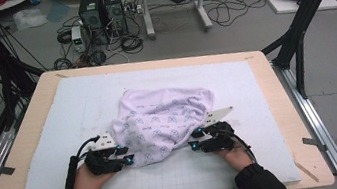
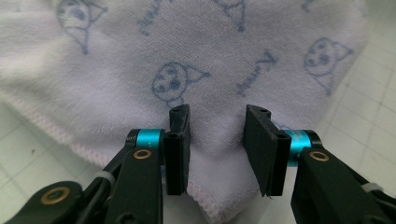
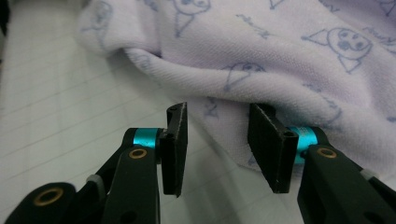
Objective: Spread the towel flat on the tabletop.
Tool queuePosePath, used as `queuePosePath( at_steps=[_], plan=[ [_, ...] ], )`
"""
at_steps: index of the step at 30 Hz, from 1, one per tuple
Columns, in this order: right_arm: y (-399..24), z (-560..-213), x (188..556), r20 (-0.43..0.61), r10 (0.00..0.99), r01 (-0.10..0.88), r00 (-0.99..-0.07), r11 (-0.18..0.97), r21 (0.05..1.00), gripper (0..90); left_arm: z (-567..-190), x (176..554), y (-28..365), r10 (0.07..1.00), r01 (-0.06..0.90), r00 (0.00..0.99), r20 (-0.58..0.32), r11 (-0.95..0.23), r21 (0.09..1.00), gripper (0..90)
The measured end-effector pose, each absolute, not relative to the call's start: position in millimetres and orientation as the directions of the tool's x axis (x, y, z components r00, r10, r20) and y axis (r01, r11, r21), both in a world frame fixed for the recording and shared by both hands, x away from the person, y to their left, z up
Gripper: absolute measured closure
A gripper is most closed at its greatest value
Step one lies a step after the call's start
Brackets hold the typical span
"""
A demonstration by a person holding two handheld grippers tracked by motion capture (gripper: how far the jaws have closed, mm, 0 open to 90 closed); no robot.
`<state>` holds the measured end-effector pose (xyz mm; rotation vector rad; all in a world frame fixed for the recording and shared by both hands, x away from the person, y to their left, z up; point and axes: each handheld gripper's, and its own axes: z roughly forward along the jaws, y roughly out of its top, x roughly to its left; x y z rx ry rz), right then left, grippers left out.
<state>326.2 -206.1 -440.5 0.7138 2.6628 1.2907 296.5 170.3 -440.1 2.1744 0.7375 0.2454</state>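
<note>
Your two forearms come in from the near edge of the table (image 1: 32,145), both in dark sleeves, and each hand lies low over the white gridded mat (image 1: 82,102); your left hand (image 1: 88,180) holds the left gripper (image 1: 128,159) with its jaws pointing to the right and a little forward, toward the near left edge of the cloth (image 1: 163,123); your right hand (image 1: 236,156) holds the right gripper (image 1: 193,146) with its jaws pointing to the left, toward the near right edge of the same cloth; so the two grippers face each other across its near part.

In the left gripper view the left gripper (image 2: 218,149) has its jaws spread apart; the stitched hem of the cloth (image 2: 210,56) passes under the gap, and the pads do not press on it. In the right gripper view the right gripper (image 3: 218,149) also stands with jaws spread; the edge of the cloth (image 3: 280,60) lies between and behind them, not pinched.

The cloth is pale lilac with small blue printed figures; it lies bunched in the middle of the mat, nearer to you than to the far edge; its longer axis runs roughly across the table from left to right, and its rounded near end points toward you, between the two grippers.
</note>
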Motion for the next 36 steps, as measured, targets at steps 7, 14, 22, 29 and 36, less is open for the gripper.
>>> queuePosePath(
  at_steps=[7,14,22,29,36],
  plan=[
    [-199,-446,334,0.07,0.485,0.365,-0.872,0.548,0.753,76.0,-440,305,163,0.596,0.43,0.801,-0.062,-0.499,0.753,79.0],
    [-210,-435,329,0.098,0.45,0.362,-0.888,0.551,0.751,83.7,-427,298,176,0.594,0.437,0.797,-0.103,-0.452,0.778,85.2],
    [-243,-401,308,0.098,0.437,0.329,-0.894,0.491,0.807,84.4,-400,289,196,0.617,0.418,0.778,-0.117,-0.369,0.83,86.1],
    [-260,-374,293,0.08,0.435,0.307,-0.897,0.482,0.821,85.1,-378,279,205,0.608,0.387,0.783,-0.131,-0.312,0.867,86.2],
    [-275,-366,305,0.057,0.49,0.326,-0.87,0.486,0.811,85.4,-379,298,203,0.664,0.404,0.737,-0.127,-0.283,0.87,86.4]
  ],
)
